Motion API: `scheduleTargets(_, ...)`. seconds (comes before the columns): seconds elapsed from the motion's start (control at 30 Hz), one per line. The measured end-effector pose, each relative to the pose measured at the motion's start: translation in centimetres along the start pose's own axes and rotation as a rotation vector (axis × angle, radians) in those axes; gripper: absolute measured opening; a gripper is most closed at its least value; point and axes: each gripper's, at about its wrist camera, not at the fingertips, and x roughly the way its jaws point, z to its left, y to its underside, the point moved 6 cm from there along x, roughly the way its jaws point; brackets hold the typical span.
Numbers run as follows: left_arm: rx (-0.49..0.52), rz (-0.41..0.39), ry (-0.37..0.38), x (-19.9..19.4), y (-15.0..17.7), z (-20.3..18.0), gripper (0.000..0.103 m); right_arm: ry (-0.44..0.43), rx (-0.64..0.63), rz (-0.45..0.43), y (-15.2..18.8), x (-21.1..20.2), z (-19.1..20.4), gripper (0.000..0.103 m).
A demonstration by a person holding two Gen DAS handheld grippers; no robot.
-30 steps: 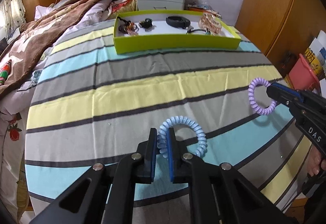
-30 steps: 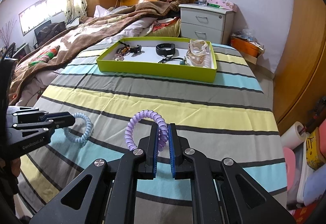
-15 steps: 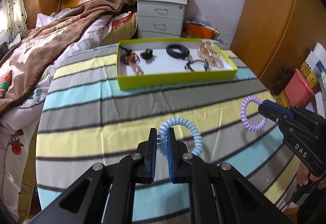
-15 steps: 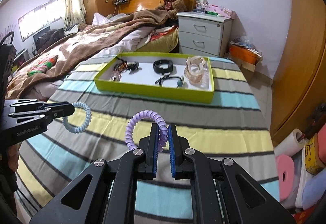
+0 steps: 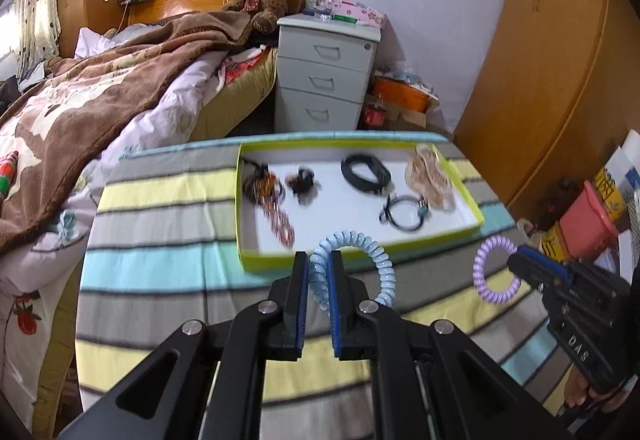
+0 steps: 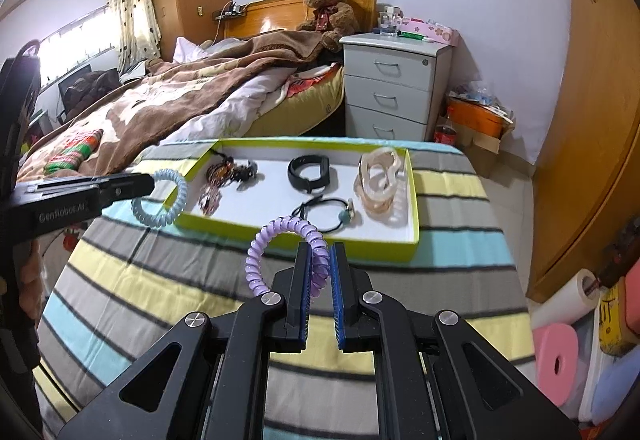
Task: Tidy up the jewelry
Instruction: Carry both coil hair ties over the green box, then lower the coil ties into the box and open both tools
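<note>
My left gripper (image 5: 318,272) is shut on a light blue spiral hair tie (image 5: 372,252), held in the air just before the near wall of the lime green tray (image 5: 360,258). My right gripper (image 6: 320,260) is shut on a purple spiral hair tie (image 6: 276,232), held above the striped cloth near the tray's (image 6: 304,234) front wall. The purple tie (image 5: 494,272) also shows in the left wrist view, the blue tie (image 6: 162,197) in the right wrist view. The tray holds a black band (image 6: 309,167), a black elastic (image 6: 326,213), a translucent claw clip (image 6: 378,179) and beaded pieces (image 6: 218,179).
The tray sits on a table with a striped cloth (image 6: 200,280). A bed with a brown blanket (image 6: 160,99) lies to the left. A grey drawer unit (image 6: 394,87) stands behind the table. Boxes and a pink stool (image 6: 558,360) are on the floor at right.
Both grippers have risen and moved forward toward the tray, each still holding its hair tie. The tray now sits much closer in both views.
</note>
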Motion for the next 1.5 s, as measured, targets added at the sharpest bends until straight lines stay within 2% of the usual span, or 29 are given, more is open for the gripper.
scheduleTargets(0.23,-0.003,-0.009,0.008,2.0,-3.6,0.2,0.01,-0.007,0.015,0.017,-1.7,2.2,-0.3,0.01)
scheduleTargets(0.47,-0.013,0.001,0.012,4.0,-5.4,0.5,0.01,0.003,0.017,0.043,-3.2,4.8,-0.6,0.01)
scheduleTargets(0.83,-0.037,0.082,0.0,8.0,-4.1,1.5,0.01,-0.001,0.028,0.123,-3.3,9.4,-0.9,0.01)
scheduleTargets(1.5,-0.036,0.153,-0.008,11.6,-2.7,1.3,0.01,-0.022,0.005,0.189,-2.5,12.2,-0.4,0.01)
